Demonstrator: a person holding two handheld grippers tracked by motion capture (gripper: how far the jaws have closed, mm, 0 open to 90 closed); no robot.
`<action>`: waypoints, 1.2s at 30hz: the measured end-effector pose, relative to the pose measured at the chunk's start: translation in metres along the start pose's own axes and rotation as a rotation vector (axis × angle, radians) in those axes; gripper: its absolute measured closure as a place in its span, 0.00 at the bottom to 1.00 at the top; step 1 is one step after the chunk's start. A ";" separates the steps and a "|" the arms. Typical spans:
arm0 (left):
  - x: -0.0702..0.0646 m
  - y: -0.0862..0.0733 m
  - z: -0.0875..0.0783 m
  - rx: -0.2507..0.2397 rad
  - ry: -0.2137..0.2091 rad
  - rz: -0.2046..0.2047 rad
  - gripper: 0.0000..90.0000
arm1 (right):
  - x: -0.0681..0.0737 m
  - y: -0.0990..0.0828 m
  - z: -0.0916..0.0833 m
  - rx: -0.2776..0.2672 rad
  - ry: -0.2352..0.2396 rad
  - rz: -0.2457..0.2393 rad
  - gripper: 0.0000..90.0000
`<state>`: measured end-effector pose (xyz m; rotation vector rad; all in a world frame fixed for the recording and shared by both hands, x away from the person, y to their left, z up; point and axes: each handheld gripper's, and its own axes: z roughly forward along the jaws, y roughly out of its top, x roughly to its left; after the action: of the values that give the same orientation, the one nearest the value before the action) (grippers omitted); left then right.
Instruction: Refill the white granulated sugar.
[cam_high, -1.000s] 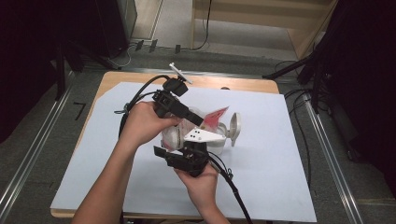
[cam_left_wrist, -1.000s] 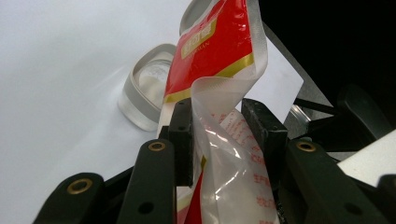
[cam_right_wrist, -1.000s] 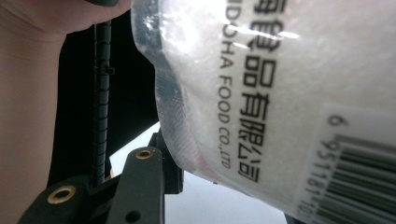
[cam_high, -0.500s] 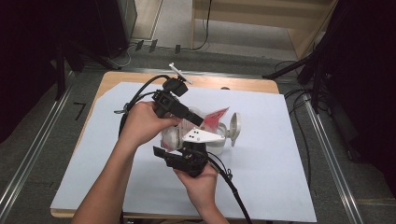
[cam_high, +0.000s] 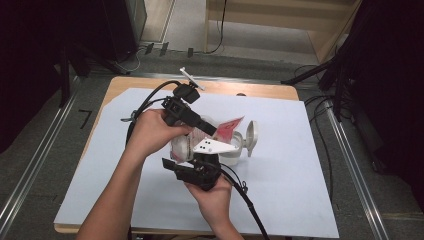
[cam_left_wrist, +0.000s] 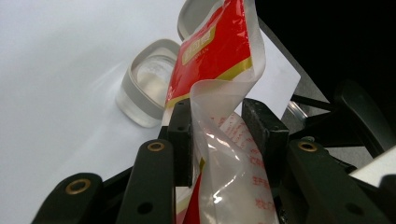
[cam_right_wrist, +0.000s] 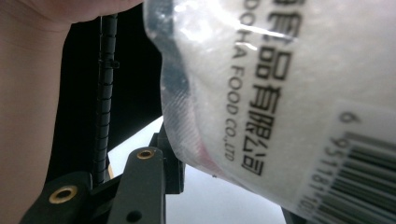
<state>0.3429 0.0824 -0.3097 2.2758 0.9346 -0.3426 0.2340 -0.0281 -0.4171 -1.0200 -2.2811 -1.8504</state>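
From above, both hands meet at the middle of the white sheet (cam_high: 300, 165) that covers the table. The left gripper (cam_high: 212, 132) comes down from the upper left and grips the red and clear bag (cam_high: 230, 127) near its top. The right gripper (cam_high: 197, 162) sits just below it, at the bag's lower end. A clear container (cam_high: 232, 155) rests on the sheet just right of the grippers, its lid (cam_high: 251, 136) propped on edge beside it.

In the left gripper view, both black jaws press on the twisted clear plastic of the bag (cam_left_wrist: 219, 140) at lower centre; the container (cam_left_wrist: 147, 88) lies at upper left.

In the right gripper view, the bag (cam_right_wrist: 289, 84), full of white grains with printed text and a barcode, covers the right half. One jaw touches its lower edge; the other is hidden, so I cannot tell whether it grips.
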 end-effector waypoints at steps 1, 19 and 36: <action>0.001 0.000 0.000 0.004 -0.001 -0.004 0.74 | 0.000 -0.001 0.001 0.001 -0.001 -0.001 0.70; 0.007 -0.002 -0.001 -0.022 -0.028 -0.029 0.74 | 0.002 -0.001 0.003 -0.001 -0.032 -0.027 0.70; 0.010 -0.002 -0.004 -0.053 -0.010 -0.054 0.74 | 0.003 0.004 0.006 0.003 -0.041 -0.009 0.71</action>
<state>0.3484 0.0918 -0.3124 2.2017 0.9906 -0.3483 0.2357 -0.0208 -0.4145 -1.0582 -2.3141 -1.8454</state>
